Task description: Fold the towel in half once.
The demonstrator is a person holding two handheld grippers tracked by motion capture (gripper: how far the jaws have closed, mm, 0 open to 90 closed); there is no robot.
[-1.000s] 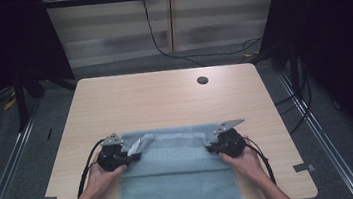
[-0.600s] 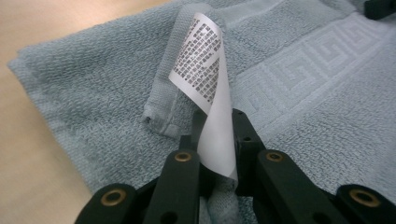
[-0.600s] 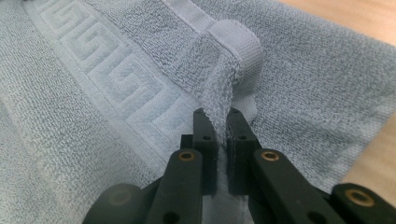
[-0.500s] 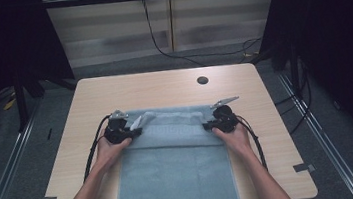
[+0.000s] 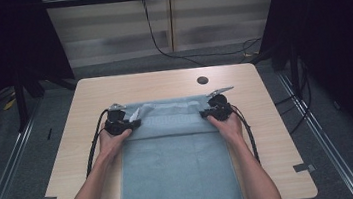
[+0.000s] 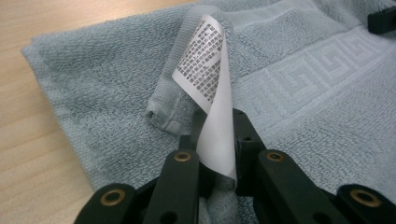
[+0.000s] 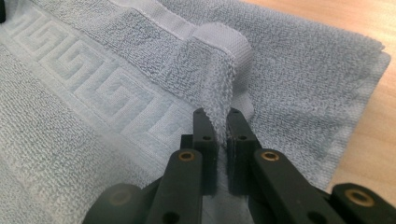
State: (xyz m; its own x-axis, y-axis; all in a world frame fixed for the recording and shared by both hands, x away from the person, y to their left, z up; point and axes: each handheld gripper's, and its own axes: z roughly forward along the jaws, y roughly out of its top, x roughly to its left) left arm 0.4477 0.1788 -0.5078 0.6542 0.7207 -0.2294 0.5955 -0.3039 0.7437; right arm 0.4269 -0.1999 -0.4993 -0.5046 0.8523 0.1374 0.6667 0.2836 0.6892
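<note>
A pale blue towel (image 5: 177,165) lies on the wooden table (image 5: 269,134), its near end hanging over the front edge. My left gripper (image 5: 126,124) is shut on the towel's left corner (image 6: 163,116), where a white care label (image 6: 210,93) curls up between the jaws. At the other side my right gripper (image 5: 209,112) is shut on the right corner (image 7: 219,56), a fold of terry pinched between its jaws. The held edge is folded back over the towel. A woven key-pattern band (image 7: 93,88) runs across the cloth below the fold.
A round cable hole (image 5: 202,80) sits in the table near its far edge. Bare wood lies to the left and right of the towel. Black cables (image 5: 94,144) trail from both grippers. Grey floor with rails (image 5: 7,179) surrounds the table.
Both grippers have moved away from the person toward the table's far side, carrying the towel's edge with them. More of the towel now lies flat on the table.
</note>
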